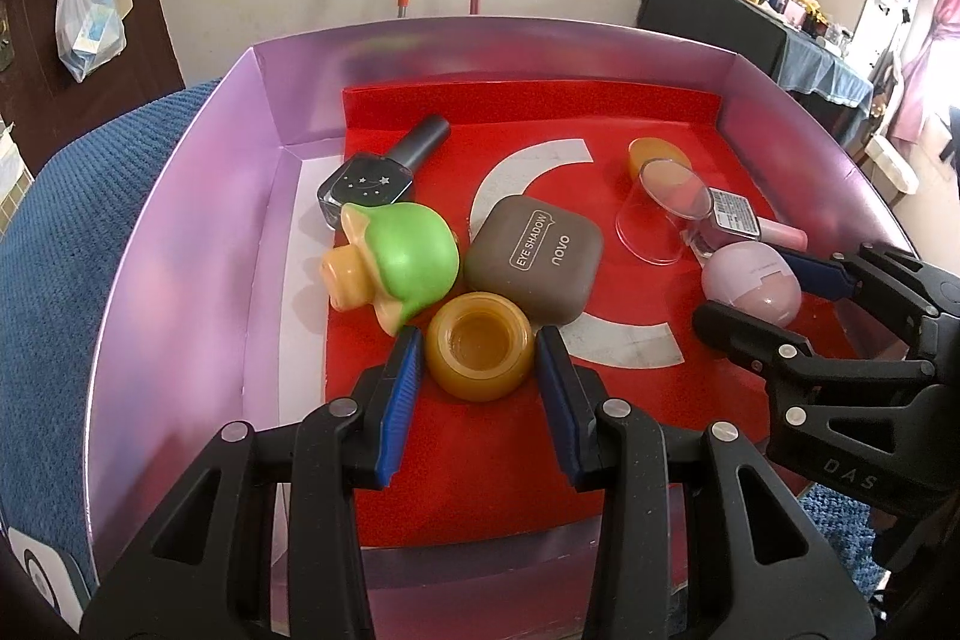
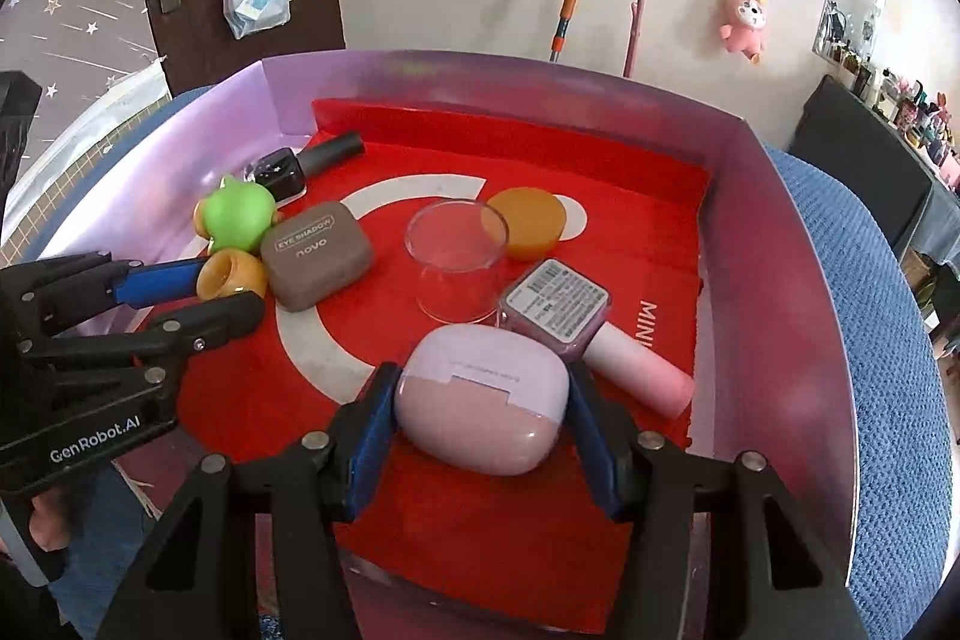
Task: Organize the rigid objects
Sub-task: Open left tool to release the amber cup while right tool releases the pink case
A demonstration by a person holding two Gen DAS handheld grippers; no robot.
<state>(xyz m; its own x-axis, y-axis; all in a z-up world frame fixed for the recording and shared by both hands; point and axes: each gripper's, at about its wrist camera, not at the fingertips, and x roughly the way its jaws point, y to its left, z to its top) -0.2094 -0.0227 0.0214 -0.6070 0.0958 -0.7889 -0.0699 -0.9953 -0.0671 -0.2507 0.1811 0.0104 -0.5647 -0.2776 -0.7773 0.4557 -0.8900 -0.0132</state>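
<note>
Clutter crowds my left gripper [image 1: 477,358]: green toy [image 1: 399,262], eyeshadow case [image 1: 534,259] just beyond. Its jaws narrowly clamp the amber jar [image 1: 480,346]; my right gripper [image 2: 483,409] clamps the pink case [image 2: 483,400].

Eight small things in one tray [image 1: 180,196]

Two nail-polish bottles [image 1: 384,166] [image 2: 555,307], two amber pieces [image 1: 480,346] [image 2: 531,220], two cases [image 1: 531,256] [image 2: 486,400], one toy [image 1: 393,262], one clear cup [image 2: 456,262].

Amber jar [image 1: 480,347] upright; pink case [image 2: 483,403] flat on red liner [image 2: 456,538].
</note>
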